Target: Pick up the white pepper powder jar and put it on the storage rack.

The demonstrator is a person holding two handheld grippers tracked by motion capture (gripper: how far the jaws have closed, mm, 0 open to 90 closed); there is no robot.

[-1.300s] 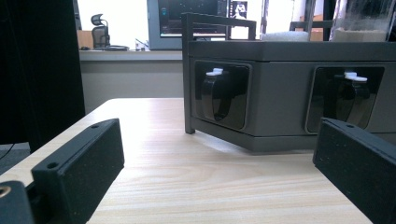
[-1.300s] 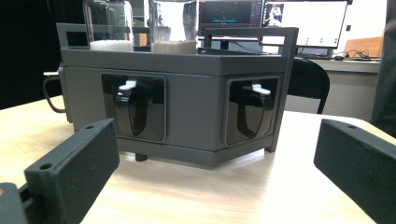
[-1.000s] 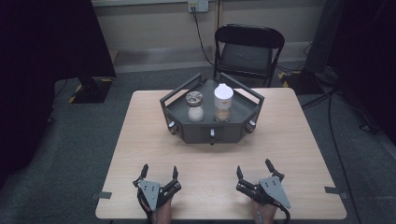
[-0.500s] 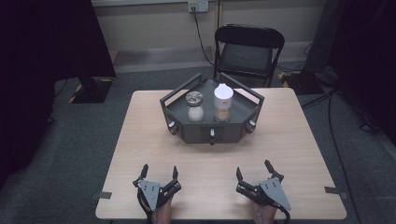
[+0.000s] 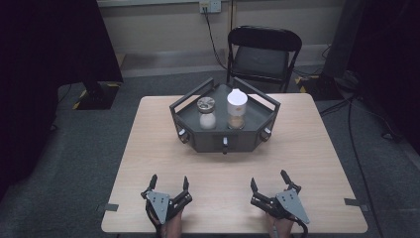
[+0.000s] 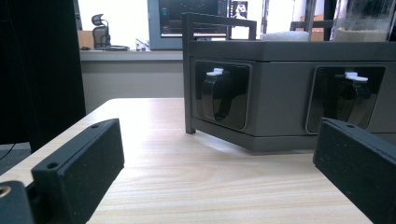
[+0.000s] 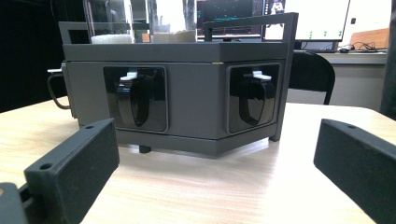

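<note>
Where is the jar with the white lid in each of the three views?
High view: the white-lidded jar stands right of centre in the grey tray, beside the metal-lidded jar.
Left gripper view: its lower part at the top right edge.
Right gripper view: its lower part at top centre.
Shared landmark: the grey tray.

Each hand-held gripper, left (image 5: pixel 168 188) and right (image 5: pixel 270 183), is black with two blocky matte jaws. The jaws have a speckled surface and a small round hole near the tip. A grey three-cornered plate with small screws tops each one.
</note>
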